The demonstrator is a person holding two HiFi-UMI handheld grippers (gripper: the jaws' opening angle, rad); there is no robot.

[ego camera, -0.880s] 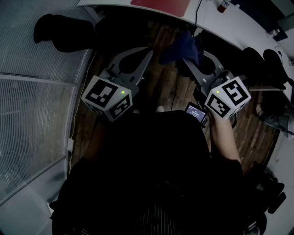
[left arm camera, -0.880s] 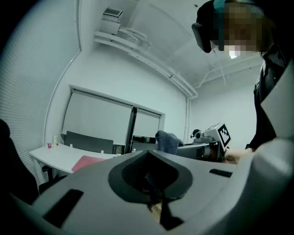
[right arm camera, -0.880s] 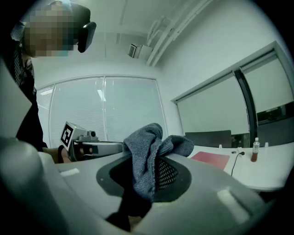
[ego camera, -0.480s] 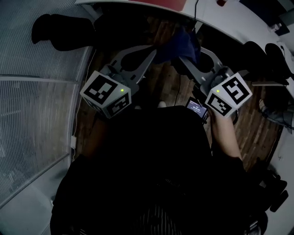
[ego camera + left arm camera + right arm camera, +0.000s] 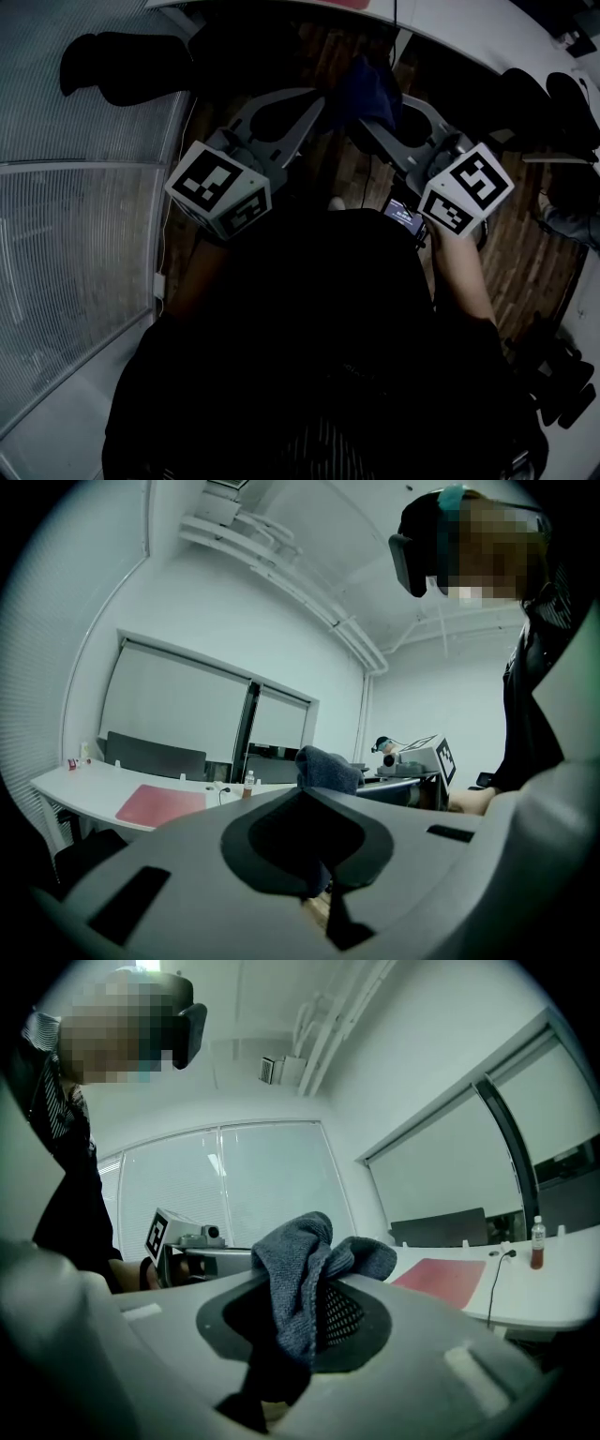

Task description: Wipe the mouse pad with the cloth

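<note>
The right gripper [image 5: 314,1283] has its jaws clamped on the bunched blue cloth [image 5: 286,1260]. The left gripper [image 5: 305,799] is closed and carries nothing. The red mouse pad [image 5: 448,1279] lies flat on the white desk [image 5: 553,1302], ahead of the cloth-bearing gripper and off to its right.

I read the cloth [image 5: 298,1279] as nubby blue-grey knit, the pad [image 5: 441,1281] as matt red, and the floor [image 5: 520,253] at 3 o'clock as wood planks.

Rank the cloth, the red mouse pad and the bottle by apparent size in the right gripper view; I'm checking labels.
1. cloth, though nearness to the camera inflates it
2. mouse pad
3. bottle
</note>
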